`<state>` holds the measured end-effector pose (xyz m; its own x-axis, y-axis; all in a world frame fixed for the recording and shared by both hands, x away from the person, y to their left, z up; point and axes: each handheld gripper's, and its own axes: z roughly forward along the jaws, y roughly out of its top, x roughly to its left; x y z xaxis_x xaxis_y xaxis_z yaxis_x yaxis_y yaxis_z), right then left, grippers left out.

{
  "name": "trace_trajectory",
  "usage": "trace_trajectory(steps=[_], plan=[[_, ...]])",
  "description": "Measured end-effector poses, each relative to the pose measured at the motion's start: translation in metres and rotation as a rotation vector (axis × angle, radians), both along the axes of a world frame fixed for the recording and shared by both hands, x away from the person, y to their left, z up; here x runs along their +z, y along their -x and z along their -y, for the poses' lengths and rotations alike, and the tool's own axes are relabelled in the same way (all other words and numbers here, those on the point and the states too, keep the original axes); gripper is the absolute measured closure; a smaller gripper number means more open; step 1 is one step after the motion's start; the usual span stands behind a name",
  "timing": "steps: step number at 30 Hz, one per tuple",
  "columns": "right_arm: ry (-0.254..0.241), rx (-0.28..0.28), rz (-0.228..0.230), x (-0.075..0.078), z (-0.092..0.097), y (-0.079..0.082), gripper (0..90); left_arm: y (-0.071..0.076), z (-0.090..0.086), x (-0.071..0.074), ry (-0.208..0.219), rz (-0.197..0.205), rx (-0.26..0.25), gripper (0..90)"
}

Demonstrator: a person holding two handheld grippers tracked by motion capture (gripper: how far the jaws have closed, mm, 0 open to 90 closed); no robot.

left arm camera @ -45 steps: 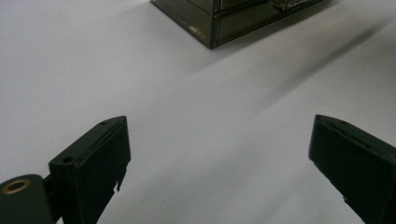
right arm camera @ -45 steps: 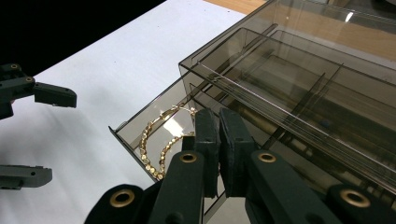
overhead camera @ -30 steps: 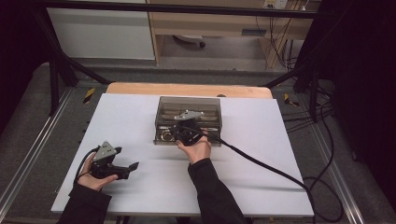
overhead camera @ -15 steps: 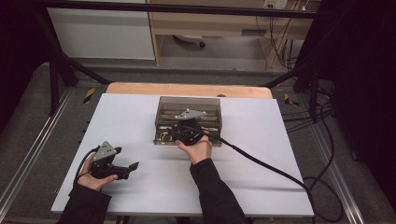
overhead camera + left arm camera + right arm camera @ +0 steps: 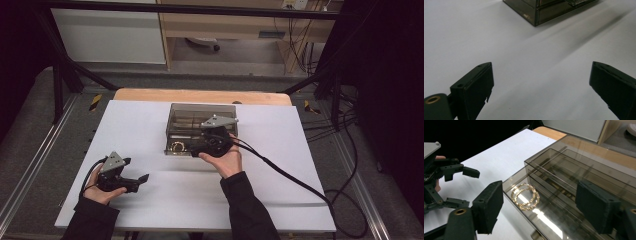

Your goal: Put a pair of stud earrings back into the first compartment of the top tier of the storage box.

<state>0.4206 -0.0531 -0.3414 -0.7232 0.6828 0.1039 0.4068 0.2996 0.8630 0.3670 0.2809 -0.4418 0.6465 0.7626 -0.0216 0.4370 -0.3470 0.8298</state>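
My right tool (image 5: 200,148) has lifted a little off the front of the smoky box (image 5: 200,116) since a second ago, and its jaws have just been opening; they now stand wide with nothing between them. The gold hoop earrings (image 5: 525,196) lie in the box's pulled-out drawer (image 5: 541,217), at its near left corner, free of my pads. My left tool (image 5: 136,181) has stayed put at the near left of the table (image 5: 300,165), jaws spread wide over bare white surface, holding nothing. The table top is white, with a strip of wood (image 5: 200,96) showing along its far edge. Beyond it stand a white cabinet (image 5: 110,35) and a wooden shelf unit (image 5: 225,25). Black cables (image 5: 345,150) trail over the grey floor at right.
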Motion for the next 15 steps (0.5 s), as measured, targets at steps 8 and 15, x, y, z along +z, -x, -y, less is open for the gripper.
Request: trace_trajectory(steps=[8,15], plan=[[0.017,-0.021,0.006,-0.004,0.032,0.009,6.3,0.0,0.001,0.0,-0.003,-0.008,-0.006,5.4],[0.002,-0.051,-0.007,-0.014,0.065,0.014,2.3,0.0,0.002,0.0,-0.003,-0.012,-0.009,5.4]])
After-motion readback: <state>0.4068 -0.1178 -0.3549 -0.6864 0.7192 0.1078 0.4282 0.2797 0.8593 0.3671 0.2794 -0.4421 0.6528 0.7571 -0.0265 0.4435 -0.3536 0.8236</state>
